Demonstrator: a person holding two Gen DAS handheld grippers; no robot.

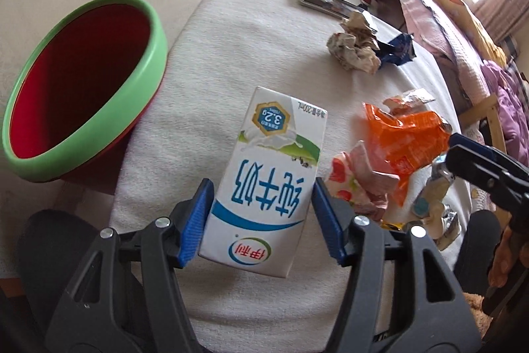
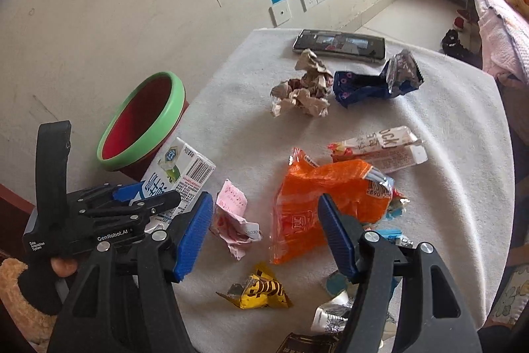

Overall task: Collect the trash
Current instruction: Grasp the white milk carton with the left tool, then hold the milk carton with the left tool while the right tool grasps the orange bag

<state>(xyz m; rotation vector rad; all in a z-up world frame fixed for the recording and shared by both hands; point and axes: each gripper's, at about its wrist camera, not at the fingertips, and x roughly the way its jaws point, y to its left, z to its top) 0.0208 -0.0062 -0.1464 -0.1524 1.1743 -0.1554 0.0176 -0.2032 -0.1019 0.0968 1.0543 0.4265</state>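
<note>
A white milk carton (image 1: 264,184) sits between the blue pads of my left gripper (image 1: 261,220), which is shut on it just above the white cloth; the carton (image 2: 180,176) also shows in the right wrist view. A red bin with a green rim (image 1: 79,95) stands left of the table, and it shows in the right wrist view too (image 2: 142,124). My right gripper (image 2: 264,230) is open and empty above an orange wrapper (image 2: 327,200) and a pink crumpled paper (image 2: 233,214). In the left wrist view the right gripper (image 1: 463,154) is beside the orange wrapper (image 1: 406,134).
On the white cloth (image 2: 446,121) lie a crumpled brown paper (image 2: 304,88), a blue wrapper (image 2: 373,81), a white-red snack packet (image 2: 380,148), a yellow wrapper (image 2: 261,290) and a metal tray (image 2: 340,45). A bed (image 1: 463,32) is at the right.
</note>
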